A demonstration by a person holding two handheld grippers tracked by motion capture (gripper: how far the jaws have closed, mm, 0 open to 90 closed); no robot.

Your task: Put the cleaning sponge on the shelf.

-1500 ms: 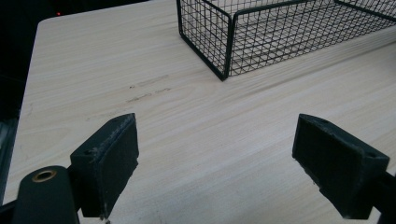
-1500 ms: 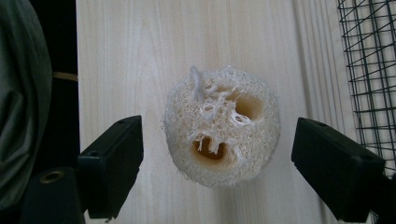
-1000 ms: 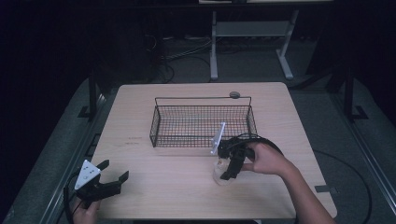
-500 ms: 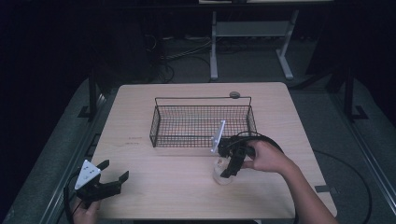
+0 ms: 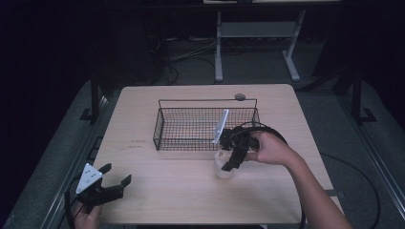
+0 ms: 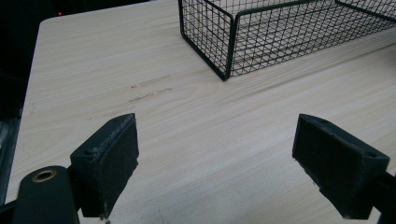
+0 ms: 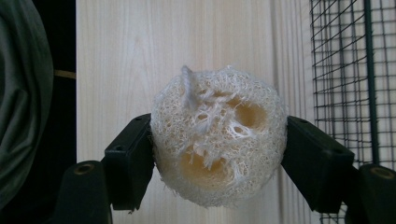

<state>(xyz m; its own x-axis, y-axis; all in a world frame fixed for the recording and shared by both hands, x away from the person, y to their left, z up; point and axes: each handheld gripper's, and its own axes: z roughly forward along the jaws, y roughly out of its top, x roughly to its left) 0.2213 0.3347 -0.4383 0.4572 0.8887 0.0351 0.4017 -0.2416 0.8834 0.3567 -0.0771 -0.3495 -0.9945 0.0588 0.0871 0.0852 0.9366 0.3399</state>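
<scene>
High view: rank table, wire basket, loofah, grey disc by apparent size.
1. Table
2. Wire basket
3. Loofah, in the right gripper and partly hidden by it
4. Grey disc at the far edge; it sits farther from the camera, so its rank against the loofah is unsure.

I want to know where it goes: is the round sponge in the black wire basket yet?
Out. The pale round loofah sponge sits in the right gripper, beside the black wire basket.

A dim lab or recording room: one pale wooden table (image 5: pixel 143 119) stands lit amid darkness on grey floor (image 5: pixel 334 114). At 12 o'clock beyond it, loose cables (image 5: pixel 181 57) trail past a white metal stand (image 5: pixel 253 33). Dark frame posts (image 5: pixel 356 90) flank the table at 3 and 9 o'clock.
</scene>
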